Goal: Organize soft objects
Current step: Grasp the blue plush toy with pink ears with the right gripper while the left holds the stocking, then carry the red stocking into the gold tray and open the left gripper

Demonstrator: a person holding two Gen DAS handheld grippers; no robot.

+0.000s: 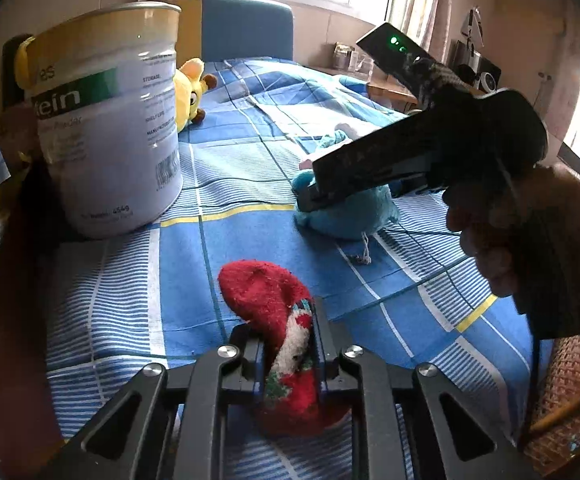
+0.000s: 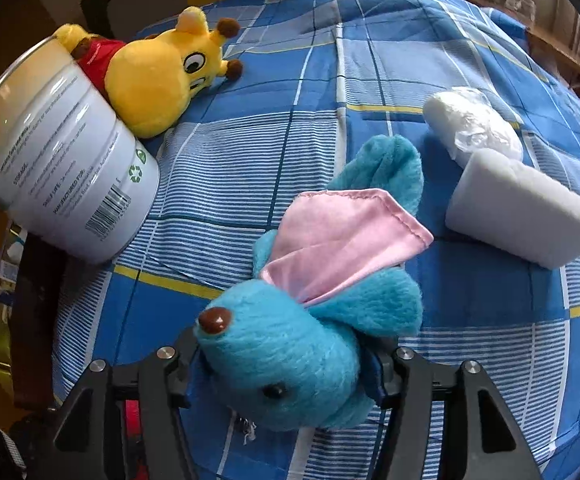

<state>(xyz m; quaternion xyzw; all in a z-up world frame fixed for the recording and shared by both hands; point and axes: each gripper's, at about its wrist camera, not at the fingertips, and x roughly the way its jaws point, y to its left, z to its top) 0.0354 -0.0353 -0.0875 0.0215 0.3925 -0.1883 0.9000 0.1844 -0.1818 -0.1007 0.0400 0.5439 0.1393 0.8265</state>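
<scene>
Nearest the left wrist camera, the left gripper (image 1: 286,344) pinches a red sock (image 1: 274,300) with a white and green pattern; the jaws stand close together on its cuff, and its toe lies out on the blue checked bedspread (image 1: 194,276) toward 11 o'clock. In the right wrist view, the right gripper (image 2: 286,368) has a blue plush toy (image 2: 290,356) between its spread jaws, the head filling the gap; whether the pads press it I cannot tell. The toy's pink-lined ear (image 2: 342,240) points toward 1 o'clock. From the toy, a white foam block (image 2: 518,216) lies at 2 o'clock with a plastic-wrapped white roll (image 2: 470,120) just beyond it. At 10 o'clock stands a white tin (image 2: 66,168), and a yellow plush toy (image 2: 162,80) leans against it.
</scene>
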